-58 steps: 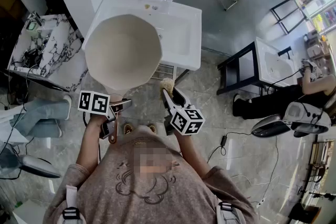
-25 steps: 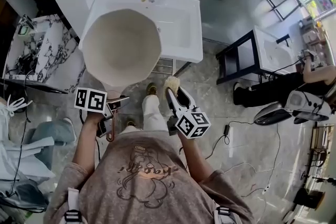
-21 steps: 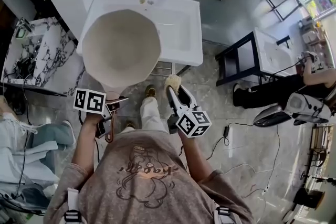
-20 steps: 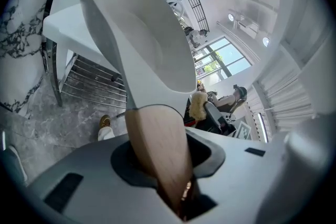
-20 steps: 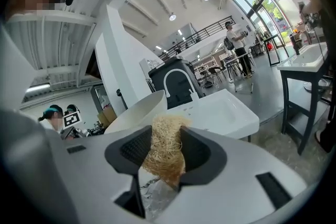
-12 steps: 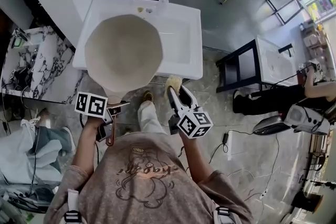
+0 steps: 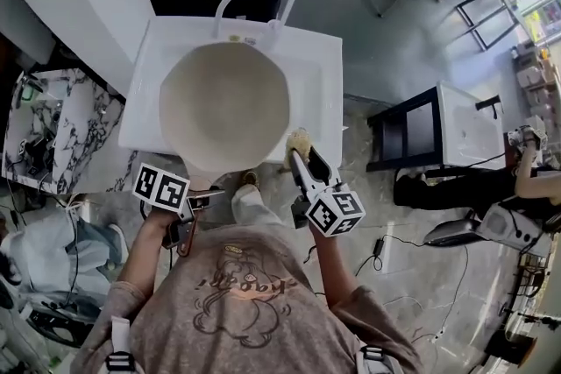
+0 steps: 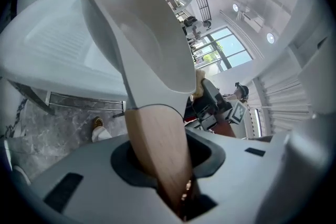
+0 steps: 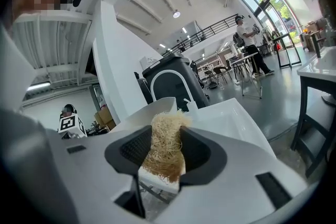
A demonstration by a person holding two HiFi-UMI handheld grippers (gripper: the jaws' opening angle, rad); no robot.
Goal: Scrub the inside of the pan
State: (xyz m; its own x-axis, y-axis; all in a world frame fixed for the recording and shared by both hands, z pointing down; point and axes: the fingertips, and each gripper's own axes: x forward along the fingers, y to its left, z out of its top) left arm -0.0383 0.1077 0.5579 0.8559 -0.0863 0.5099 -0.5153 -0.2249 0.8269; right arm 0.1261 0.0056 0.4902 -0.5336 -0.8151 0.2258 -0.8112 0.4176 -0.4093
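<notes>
being stiff and likely heavy, the pan (image 7: pixel 223 105) is clamped at its handle (image 8: pixel 160 160) by the left gripper (image 7: pixel 198 201), a scrubber (image 9: pixel 166 144) by the right gripper (image 7: pixel 301 160).

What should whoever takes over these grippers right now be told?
Left gripper: shut on the wooden handle, holding the pan above the white sink.
Right gripper: shut on a straw-coloured scrubber, just outside the pan's right rim.
Done: both things gripped, pan over the sink.
Left: bring the scrubber inside and scrub; the inside shows no sign of scrubbing yet.
</notes>
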